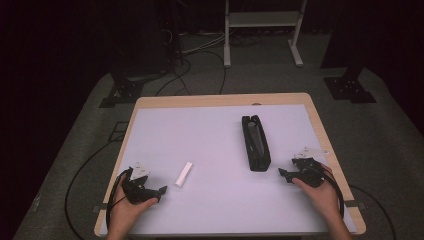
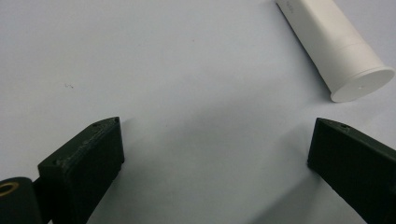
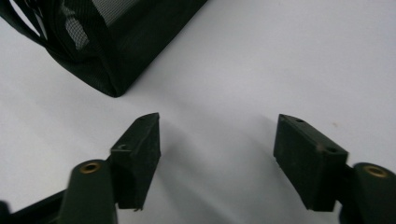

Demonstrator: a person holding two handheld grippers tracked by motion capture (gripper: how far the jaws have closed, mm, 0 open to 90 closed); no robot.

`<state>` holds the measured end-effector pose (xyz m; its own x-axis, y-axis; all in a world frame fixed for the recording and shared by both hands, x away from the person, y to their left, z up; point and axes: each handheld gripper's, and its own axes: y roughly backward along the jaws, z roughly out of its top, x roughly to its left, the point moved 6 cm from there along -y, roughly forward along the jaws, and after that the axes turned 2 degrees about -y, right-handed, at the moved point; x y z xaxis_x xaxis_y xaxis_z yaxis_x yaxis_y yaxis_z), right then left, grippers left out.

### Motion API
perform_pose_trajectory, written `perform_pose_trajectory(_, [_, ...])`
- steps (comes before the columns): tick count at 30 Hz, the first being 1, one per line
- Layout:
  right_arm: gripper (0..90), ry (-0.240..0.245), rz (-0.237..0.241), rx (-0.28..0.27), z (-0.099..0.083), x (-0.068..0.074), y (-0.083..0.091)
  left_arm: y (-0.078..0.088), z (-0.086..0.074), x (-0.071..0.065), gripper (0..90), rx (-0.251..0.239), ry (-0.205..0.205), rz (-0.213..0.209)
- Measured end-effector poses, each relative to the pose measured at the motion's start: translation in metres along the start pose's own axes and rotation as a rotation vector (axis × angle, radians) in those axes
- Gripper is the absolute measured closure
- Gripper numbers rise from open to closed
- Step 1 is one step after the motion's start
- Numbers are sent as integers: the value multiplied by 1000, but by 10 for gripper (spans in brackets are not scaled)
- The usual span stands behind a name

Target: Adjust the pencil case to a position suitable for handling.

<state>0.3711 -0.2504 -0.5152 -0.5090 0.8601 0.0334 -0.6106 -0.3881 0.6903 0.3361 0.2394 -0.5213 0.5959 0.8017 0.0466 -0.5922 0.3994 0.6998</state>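
High view: white plastic cylindrical tube [image 1: 183,174] flat on lavender tabletop [image 1: 210,135], long axis diagonal, just right-forward of left tongs [image 1: 161,191], nearer; both tongs wide, empty; right tongs [image 1: 283,174] beside black mesh pouch [image 1: 255,142].

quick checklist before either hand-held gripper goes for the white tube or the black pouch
1. Left hand-held gripper open, nothing between jaws: ok.
2. Right hand-held gripper open and empty: ok.
3. White tube lying flat on the table, apart from the left gripper: ok.
4. Black mesh pouch lying beside the right gripper, untouched: ok.
5. Pouch open on top to take the tube: cannot tell.
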Motion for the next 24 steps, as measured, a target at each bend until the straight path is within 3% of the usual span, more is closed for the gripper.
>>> perform_pose_trajectory(24, [362,-26,19,-51,33,3,15,0,0,0,26,0,0,0])
